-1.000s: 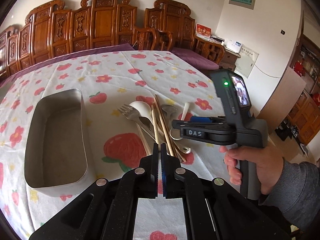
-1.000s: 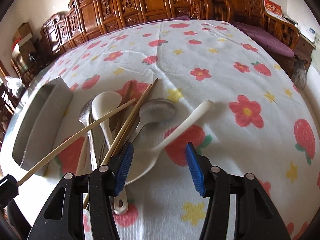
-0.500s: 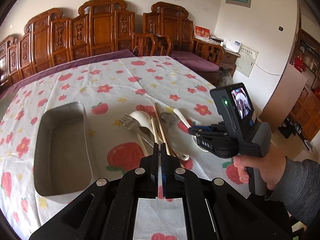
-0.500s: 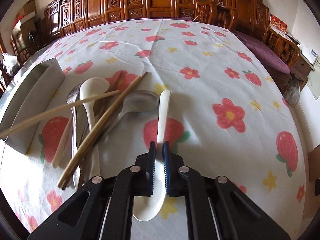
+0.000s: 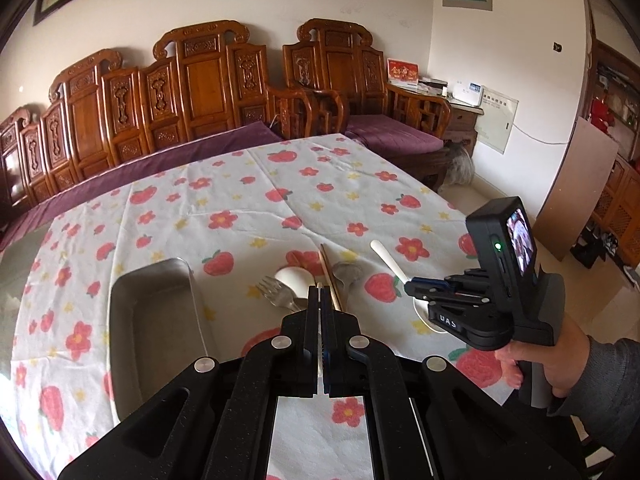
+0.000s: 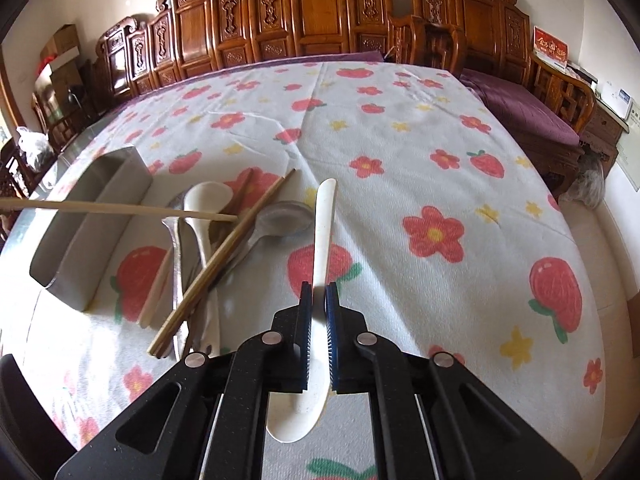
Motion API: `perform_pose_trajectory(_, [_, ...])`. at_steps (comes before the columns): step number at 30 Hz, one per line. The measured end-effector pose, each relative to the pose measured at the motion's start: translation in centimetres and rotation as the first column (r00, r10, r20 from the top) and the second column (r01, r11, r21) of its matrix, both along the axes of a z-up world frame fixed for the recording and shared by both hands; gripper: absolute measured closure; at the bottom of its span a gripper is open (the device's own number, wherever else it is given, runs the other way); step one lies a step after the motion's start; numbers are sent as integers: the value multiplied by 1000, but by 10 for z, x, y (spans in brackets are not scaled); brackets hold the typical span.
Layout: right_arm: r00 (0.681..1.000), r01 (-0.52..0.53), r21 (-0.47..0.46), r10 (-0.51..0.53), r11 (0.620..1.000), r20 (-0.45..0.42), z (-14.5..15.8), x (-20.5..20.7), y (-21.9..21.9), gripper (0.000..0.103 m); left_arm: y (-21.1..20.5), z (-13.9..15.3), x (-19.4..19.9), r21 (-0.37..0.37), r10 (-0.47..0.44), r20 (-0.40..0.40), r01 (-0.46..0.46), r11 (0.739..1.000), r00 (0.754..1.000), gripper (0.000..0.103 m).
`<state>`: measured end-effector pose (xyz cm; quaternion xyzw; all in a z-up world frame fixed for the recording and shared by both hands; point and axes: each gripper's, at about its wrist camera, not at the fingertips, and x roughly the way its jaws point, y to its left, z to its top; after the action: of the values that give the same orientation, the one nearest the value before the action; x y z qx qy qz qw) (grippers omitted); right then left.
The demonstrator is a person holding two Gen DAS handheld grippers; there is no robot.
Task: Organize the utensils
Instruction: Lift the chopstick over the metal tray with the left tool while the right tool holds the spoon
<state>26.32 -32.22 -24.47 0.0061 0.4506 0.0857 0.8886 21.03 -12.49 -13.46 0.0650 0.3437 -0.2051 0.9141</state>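
Right gripper [image 6: 319, 294] clamping the white spoon [image 6: 322, 236] by its handle, jaws having just closed on it, bowl at six o'clock, handle tip at twelve. Left gripper [image 5: 320, 292] pinching a single chopstick [image 6: 120, 209], pads tight together. Metal tray [image 5: 152, 320] sitting at nine o'clock of the utensil pile [image 6: 208, 256].

A row of carved reddish-brown wooden chairs [image 5: 208, 92] with purple seat cushions [image 5: 394, 136] lines the far cream-white wall [image 5: 280, 4]. At right, a pale tiled floor [image 5: 600, 280] meets a dark wooden lattice cabinet [image 5: 618, 200]; cardboard boxes [image 6: 60, 56] stack far left.
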Motion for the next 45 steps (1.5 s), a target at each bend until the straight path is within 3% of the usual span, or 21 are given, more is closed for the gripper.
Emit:
perform_pose_trajectory(13, [997,-59,7,59,998,42,24,-12,22,95,18,44,1,-2,32,74,-32,999,997,103])
perform_pose_trajectory(17, [997,-66,0,65,998,44,26,-13,29,95,23,38,6,17,45,56,-46,999,997,103])
perform_pose_trajectory(25, [998,-55,0,55,998,42,28,-23,14,95,14,-38,5,48,20,-150,-13,999,988,103])
perform_pose_trajectory(30, [998,-57,-2,57,998,42,29,-29,6,95,4,-84,-2,63,-5,-248,21,998,969,98])
perform_pose_trajectory(33, [997,-60,-3,60,998,44,29,-31,5,95,-4,-106,-3,103,0,-278,30,994,961,89])
perform_pose_trajectory(40, [997,-68,-6,68,998,42,29,-31,6,95,-16,-133,4,110,-11,-343,52,993,939,87])
perform_pose_trajectory(42, [997,-71,-9,72,997,41,29,-32,7,95,-16,-137,7,108,-2,-351,43,993,936,99])
perform_pose_trajectory(45, [996,-80,-12,81,997,38,28,-34,9,95,-13,-135,6,95,-1,-346,36,995,938,99])
